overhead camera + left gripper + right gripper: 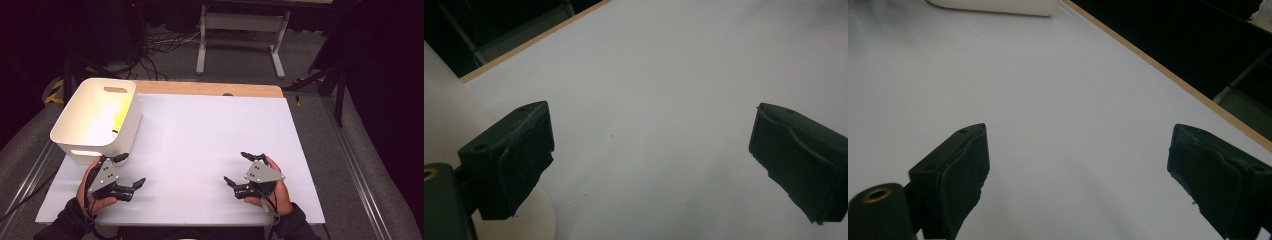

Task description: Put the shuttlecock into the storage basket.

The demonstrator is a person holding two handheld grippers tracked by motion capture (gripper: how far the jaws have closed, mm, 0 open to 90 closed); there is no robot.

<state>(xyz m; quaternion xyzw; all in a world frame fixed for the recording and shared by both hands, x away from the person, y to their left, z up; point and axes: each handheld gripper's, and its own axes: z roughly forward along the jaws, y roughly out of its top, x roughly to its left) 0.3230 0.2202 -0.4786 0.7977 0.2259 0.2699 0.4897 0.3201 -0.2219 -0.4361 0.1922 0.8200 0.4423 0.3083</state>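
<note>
A white plastic bin with cut-out handles is seen at the far left of the white worktop, something yellow lying inside it. The left tongs are held just beside its near right corner, jaws spread wide and empty. The right tongs, also wide and empty, are well apart at the near right.

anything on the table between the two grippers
No: between the left gripper and the right gripper the white table top is bare in the high view; the white bin sits off left.
</note>
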